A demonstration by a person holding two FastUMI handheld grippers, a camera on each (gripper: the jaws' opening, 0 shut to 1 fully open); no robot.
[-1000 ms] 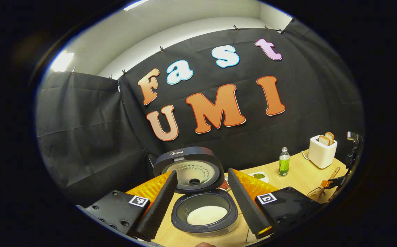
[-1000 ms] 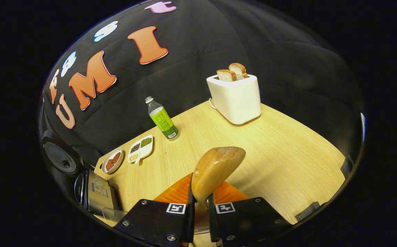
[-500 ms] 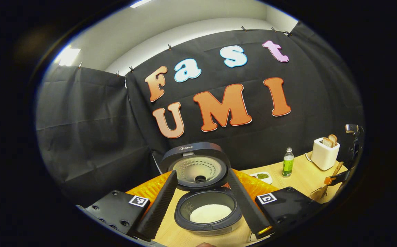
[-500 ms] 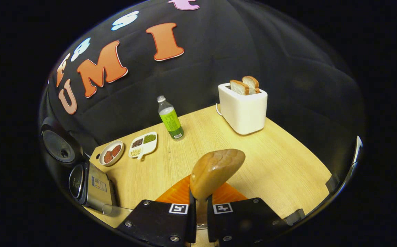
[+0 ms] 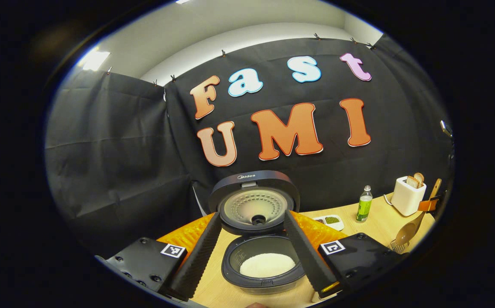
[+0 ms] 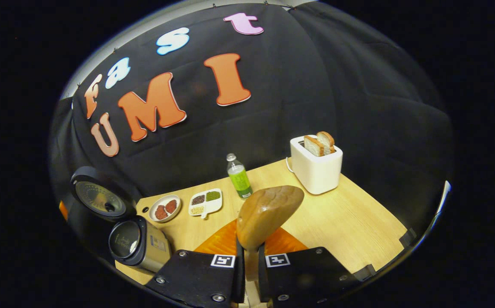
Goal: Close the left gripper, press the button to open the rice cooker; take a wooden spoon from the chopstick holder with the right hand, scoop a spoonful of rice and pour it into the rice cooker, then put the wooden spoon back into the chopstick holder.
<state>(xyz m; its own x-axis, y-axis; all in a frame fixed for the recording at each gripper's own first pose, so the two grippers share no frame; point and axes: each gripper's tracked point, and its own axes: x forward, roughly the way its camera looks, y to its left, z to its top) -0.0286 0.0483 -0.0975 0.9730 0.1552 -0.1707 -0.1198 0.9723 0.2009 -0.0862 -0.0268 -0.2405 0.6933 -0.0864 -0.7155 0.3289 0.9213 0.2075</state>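
Now wooden spoon (image 6: 269,214) upright, bowl uppermost

You can read one brand, "Midea", in small letters on the raised lid's upper rim of the rice cooker (image 5: 254,201), centre of the left gripper view.

Both views low, wallward — sharing toaster (image 5: 408,196)

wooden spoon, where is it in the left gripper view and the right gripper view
Left gripper view: the wooden spoon sits at the far right edge, bowl down, right of the toaster.
Right gripper view: the spoon's bowl rises at bottom centre, its handle pinched in the right claw.
Shared landmark: the white toaster holding bread slices.
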